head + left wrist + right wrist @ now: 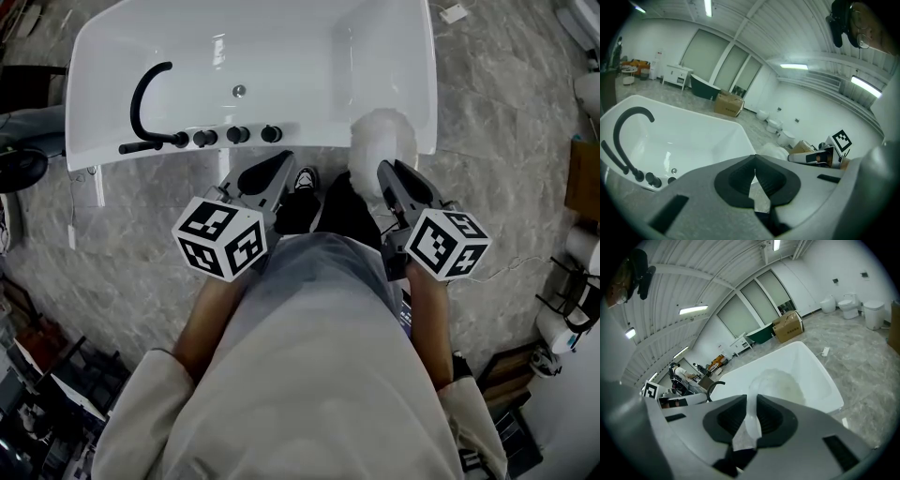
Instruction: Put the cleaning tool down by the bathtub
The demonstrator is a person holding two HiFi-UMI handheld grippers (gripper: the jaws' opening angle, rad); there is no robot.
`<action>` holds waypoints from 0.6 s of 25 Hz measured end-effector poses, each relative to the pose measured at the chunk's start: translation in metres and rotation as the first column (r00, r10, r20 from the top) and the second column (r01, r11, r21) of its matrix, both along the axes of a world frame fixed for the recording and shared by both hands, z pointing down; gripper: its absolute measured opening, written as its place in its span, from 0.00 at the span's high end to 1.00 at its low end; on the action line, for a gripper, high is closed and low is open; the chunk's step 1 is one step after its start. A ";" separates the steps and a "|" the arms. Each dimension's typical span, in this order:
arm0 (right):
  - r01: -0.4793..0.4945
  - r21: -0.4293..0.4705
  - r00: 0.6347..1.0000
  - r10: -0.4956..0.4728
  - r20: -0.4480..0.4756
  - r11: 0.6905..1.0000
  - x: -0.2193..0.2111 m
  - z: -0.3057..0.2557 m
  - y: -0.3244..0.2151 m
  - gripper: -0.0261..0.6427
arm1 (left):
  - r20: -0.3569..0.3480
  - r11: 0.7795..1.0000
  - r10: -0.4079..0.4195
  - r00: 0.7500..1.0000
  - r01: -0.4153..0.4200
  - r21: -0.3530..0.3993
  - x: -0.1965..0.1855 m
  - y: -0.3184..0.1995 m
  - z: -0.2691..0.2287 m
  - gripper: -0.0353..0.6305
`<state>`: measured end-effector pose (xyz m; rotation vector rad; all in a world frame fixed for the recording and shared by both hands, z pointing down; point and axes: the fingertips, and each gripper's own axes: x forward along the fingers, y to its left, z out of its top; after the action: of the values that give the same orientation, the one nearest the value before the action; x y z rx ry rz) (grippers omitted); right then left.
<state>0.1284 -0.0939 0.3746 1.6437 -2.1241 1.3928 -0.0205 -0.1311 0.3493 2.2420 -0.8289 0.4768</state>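
The cleaning tool is a fluffy white head (pixel 382 139) on a pale translucent handle (pixel 751 420). My right gripper (pixel 384 171) is shut on that handle, and the head (pixel 780 383) hangs over the near right end of the white bathtub (pixel 89 56). The tool (pixel 771 151) also shows beside the tub's corner in the left gripper view. My left gripper (pixel 284 161) is level with the right one, just in front of the tub's near rim, its jaws (pixel 754 164) shut on nothing. A black curved faucet (pixel 150 94) stands at the tub's left end.
The tub (pixel 815 366) stands on a grey marble floor. The person's black shoe (pixel 305 178) is between the grippers. A cardboard box (pixel 787 326), toilets (pixel 846 303) and dark clutter (pixel 28 394) lie around the room. White fixtures (pixel 581 253) crowd the right edge.
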 end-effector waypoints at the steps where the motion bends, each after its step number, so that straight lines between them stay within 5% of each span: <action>1: 0.004 -0.003 1.000 -0.004 0.001 1.000 0.000 0.002 -0.001 0.87 | 0.003 1.000 -0.001 1.000 0.001 -0.002 -0.001 0.000 0.001 0.94; 15: 0.020 -0.056 1.000 -0.019 0.021 0.998 -0.002 0.040 -0.020 0.87 | 0.024 1.000 -0.011 1.000 0.011 -0.013 -0.007 -0.004 0.009 0.94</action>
<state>0.1260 -0.1135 0.4146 1.5917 -2.0862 1.4556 -0.0277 -0.1353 0.3583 2.2226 -0.8475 0.5041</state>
